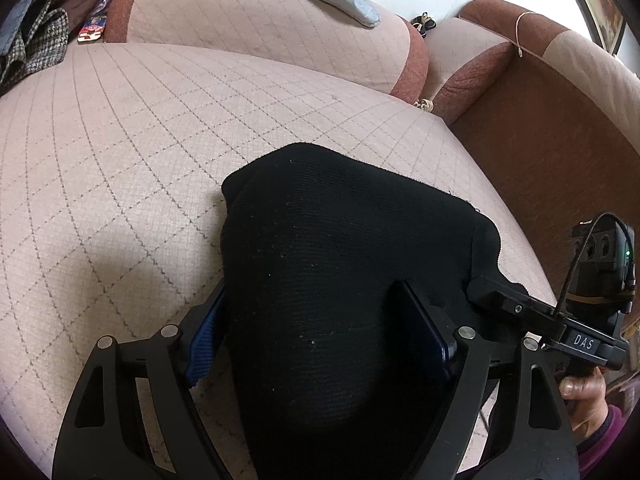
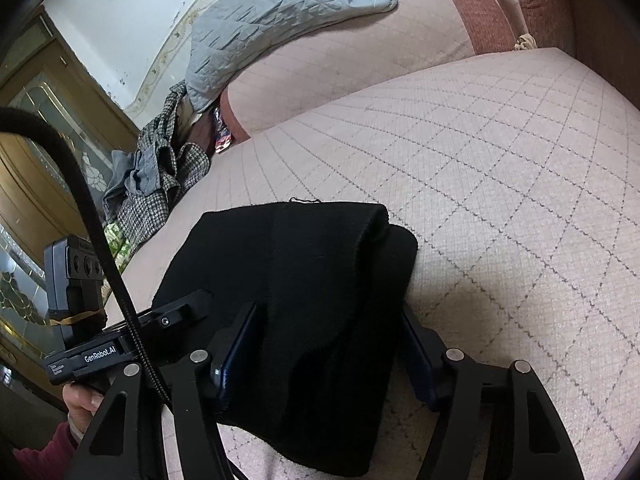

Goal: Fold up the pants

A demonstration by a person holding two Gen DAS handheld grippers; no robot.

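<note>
Black pants (image 1: 344, 280) lie as a folded bundle on the pink quilted sofa seat (image 1: 120, 152), near its front edge. Left gripper (image 1: 320, 332): jaws spread wide, the bundle sits between the blue pads (image 1: 204, 344), no clear squeeze on the cloth. Right gripper (image 2: 324, 344): jaws about half open and straddling the same bundle; can't tell if its pads press on it. A grey quilted blanket (image 2: 280, 12) hangs over the backrest; checked clothes (image 2: 160, 184) are piled at the seat's far end.
</note>
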